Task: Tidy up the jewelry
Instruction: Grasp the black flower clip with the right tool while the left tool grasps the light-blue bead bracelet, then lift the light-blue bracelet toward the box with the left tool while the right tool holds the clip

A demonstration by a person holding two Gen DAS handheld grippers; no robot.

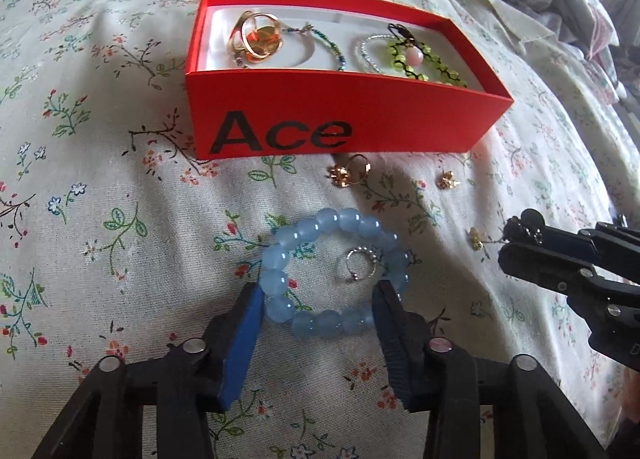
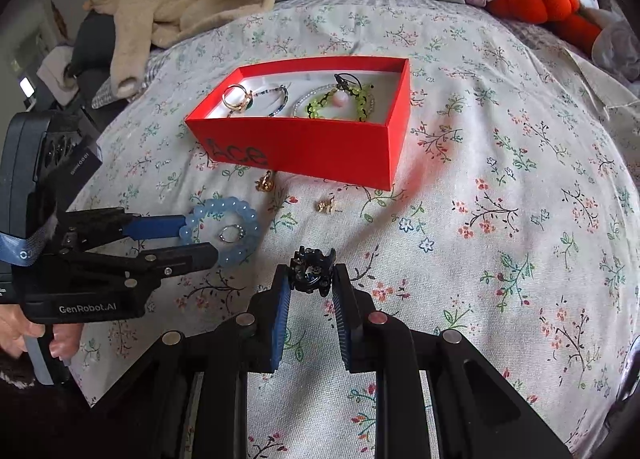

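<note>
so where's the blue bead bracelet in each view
Left wrist view: the blue bead bracelet lies low in the centre, between the left gripper fingers.
Right wrist view: it lies at middle left, at the left gripper's tips.
Shared landmark: the red box lies beyond it.

Both grippers: black linkage arms, silver round pivot screws, blue ribbed pads inside the fingers. Left gripper (image 2: 200,239) body has white "GenRobot.AI" lettering and a blue strap behind. Right gripper (image 2: 312,279) looks the same.
</note>
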